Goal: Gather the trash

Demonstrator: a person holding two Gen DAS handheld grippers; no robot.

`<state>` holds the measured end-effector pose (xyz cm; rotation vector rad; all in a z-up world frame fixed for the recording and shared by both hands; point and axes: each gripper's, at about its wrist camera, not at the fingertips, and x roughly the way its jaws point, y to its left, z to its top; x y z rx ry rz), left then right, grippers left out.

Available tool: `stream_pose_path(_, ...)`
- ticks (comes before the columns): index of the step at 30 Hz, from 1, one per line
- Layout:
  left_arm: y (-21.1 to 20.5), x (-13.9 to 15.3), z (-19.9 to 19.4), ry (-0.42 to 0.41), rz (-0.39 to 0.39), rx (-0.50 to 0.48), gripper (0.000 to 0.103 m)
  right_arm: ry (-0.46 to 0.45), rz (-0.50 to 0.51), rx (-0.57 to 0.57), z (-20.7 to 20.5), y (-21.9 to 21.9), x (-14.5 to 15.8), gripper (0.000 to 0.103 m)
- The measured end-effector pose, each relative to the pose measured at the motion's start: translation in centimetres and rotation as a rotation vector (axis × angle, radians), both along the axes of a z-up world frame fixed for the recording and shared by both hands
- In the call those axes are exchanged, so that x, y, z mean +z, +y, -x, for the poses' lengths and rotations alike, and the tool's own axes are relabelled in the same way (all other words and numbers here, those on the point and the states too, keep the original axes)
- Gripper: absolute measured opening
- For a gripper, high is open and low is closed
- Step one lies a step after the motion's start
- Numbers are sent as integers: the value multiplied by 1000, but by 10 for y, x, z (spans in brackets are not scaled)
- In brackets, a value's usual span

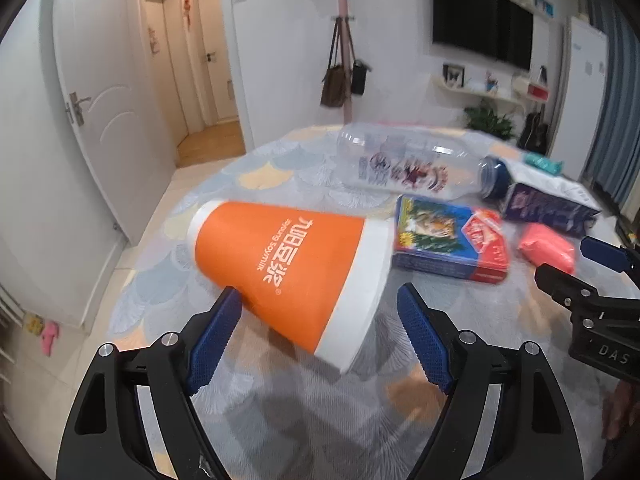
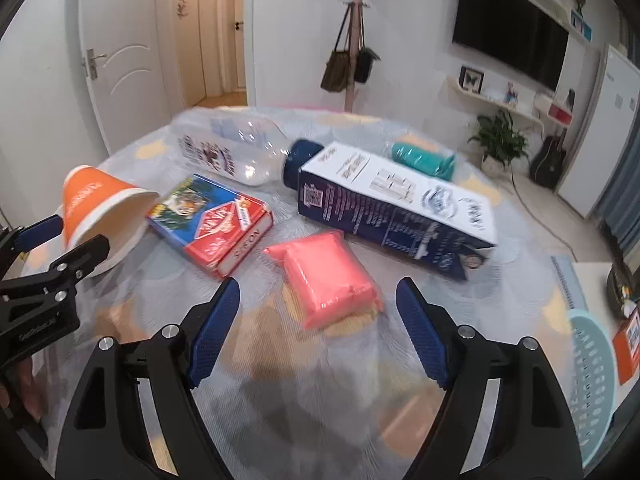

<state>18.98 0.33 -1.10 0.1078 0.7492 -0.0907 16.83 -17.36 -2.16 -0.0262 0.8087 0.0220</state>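
An orange paper cup (image 1: 288, 268) lies on its side on the round table, its rim end between the open jaws of my left gripper (image 1: 320, 300), pads clear of it. Beside it lie a blue-and-red box (image 1: 448, 240), a clear plastic bottle (image 1: 404, 164), a dark blue carton (image 2: 396, 208), a pink packet (image 2: 328, 276) and a teal packet (image 2: 424, 160). My right gripper (image 2: 318, 296) stands open just in front of the pink packet, not touching it. The cup (image 2: 100, 216) and the left gripper (image 2: 44, 248) show at the left of the right wrist view.
The table (image 2: 280, 380) has a patterned blue-grey cloth under a clear cover. A light blue perforated basket (image 2: 596, 372) sits at the right beside an orange box (image 2: 628, 344). A coat stand (image 1: 344, 52) with bags is beyond the table; doors are at the left.
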Motion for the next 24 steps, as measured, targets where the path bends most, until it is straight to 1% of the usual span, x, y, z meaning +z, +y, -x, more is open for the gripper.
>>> stream_pose_path(1,0,-3,-2,14,-7,5,78,30,-20,-1,-6,-2,-4,76)
stream_pose_path(4,1,-17,-15,107,-19,22,79,48,-73,-13,-14,-7,-6,77)
stream_pose_path(5,6,-16,-15,109,7,24,79,68,-83,-17,-17,-8,-8,77)
stream_pose_path(6,7,-17,-14,115,17,23,79,67,-84,-18,-17,-8,-7,76)
stream_pose_path(8,8,-16,-11,109,32,6,66,65,-86,-18,-17,-9,-7,76)
stream_pose_path(9,7,-14,-9,99,29,-1,51,64,-88,-19,-18,-10,-6,74)
stream_pose_path(10,6,-12,-6,85,15,6,36,59,-93,-23,-18,-11,-7,64)
stream_pose_path(11,5,-11,-4,77,9,10,31,54,-102,-26,-17,-13,-6,56)
stream_pose_path(12,4,-10,-1,69,14,6,26,47,-113,-29,-17,-16,-6,41)
stream_pose_path(13,4,-8,3,64,22,0,21,42,-130,-32,-16,-19,-7,40)
stream_pose_path(15,5,-4,12,48,42,-17,15,34,-147,-34,-12,-22,-6,38)
stream_pose_path(16,6,-3,17,34,50,-23,10,21,-154,-34,-8,-23,-5,38)
stream_pose_path(19,8,2,31,-1,70,-37,6,-30,-158,-41,5,-22,4,38)
stream_pose_path(21,9,4,38,-16,70,-43,4,-59,-168,-42,17,-22,7,38)
stream_pose_path(24,15,8,52,-36,82,-47,3,-60,-174,-33,31,-17,6,37)
